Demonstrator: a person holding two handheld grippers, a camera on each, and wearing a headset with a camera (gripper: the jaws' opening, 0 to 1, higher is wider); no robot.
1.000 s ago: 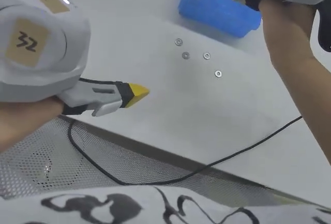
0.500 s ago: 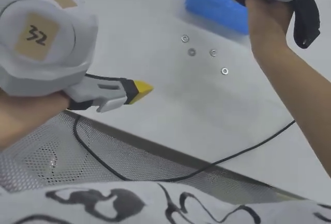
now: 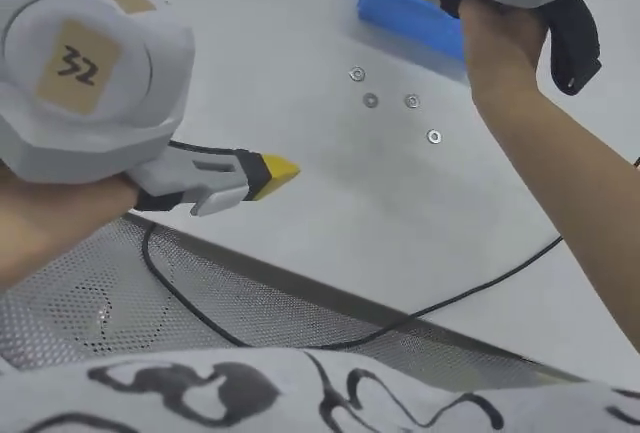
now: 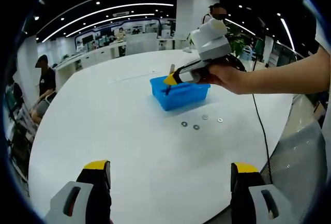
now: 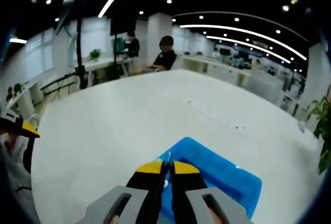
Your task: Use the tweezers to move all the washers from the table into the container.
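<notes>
My right claw, its jaws pressed together on the tweezers, hangs over the blue container. The tweezers show as a thin sliver between the yellow tips; I cannot tell whether their points carry anything. In the head view the frame edge cuts off the container's far part. Four washers, small silver rings, lie loose on the white table near the container. My left claw has its jaws wide apart, empty.

Right gripper shifted farther over container.
</notes>
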